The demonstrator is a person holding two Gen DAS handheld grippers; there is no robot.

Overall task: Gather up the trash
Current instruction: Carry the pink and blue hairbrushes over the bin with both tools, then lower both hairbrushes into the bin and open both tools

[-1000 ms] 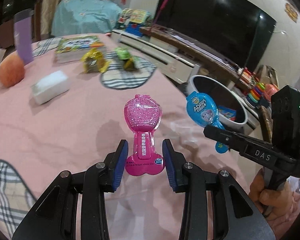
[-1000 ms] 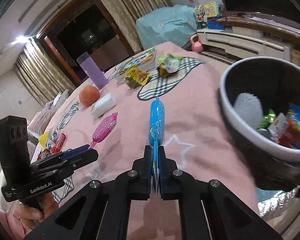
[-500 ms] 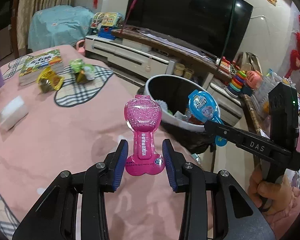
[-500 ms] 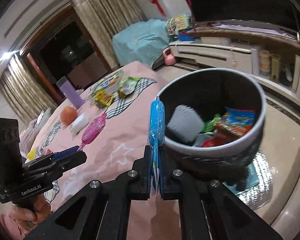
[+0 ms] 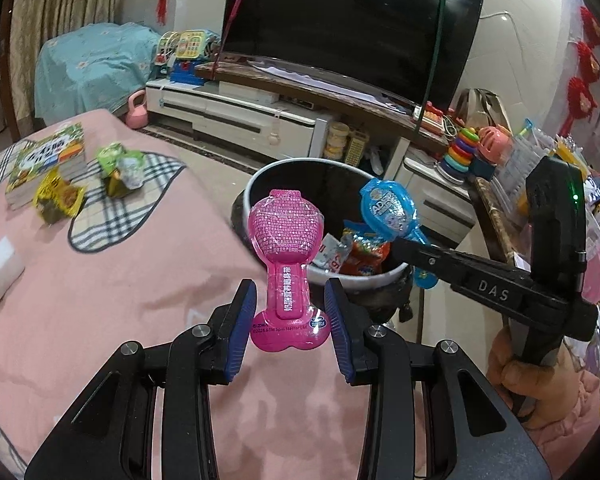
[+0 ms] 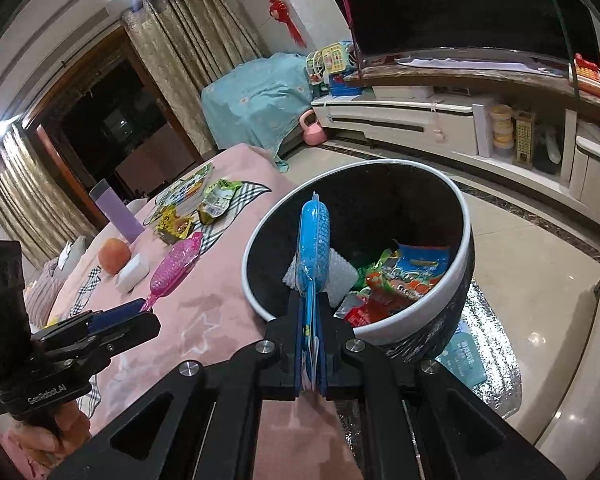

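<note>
Left wrist: pink wrapper reads "Spin Master Ltd"; blue wrapper perhaps "AD".

My two claws, black frames and blue pads

My left gripper is matte black, with angled, cut-out linkage arms joined by round silver screws, and ribbed dark-blue pads lining its fingers; its side reads "GenRobot.AI" in white. My right gripper has the same black frame, silver screws and blue pads, with "DAS" printed in white on its finger, a boxy black handle block showing a small green light, and a pink sleeve at my wrist.
</note>
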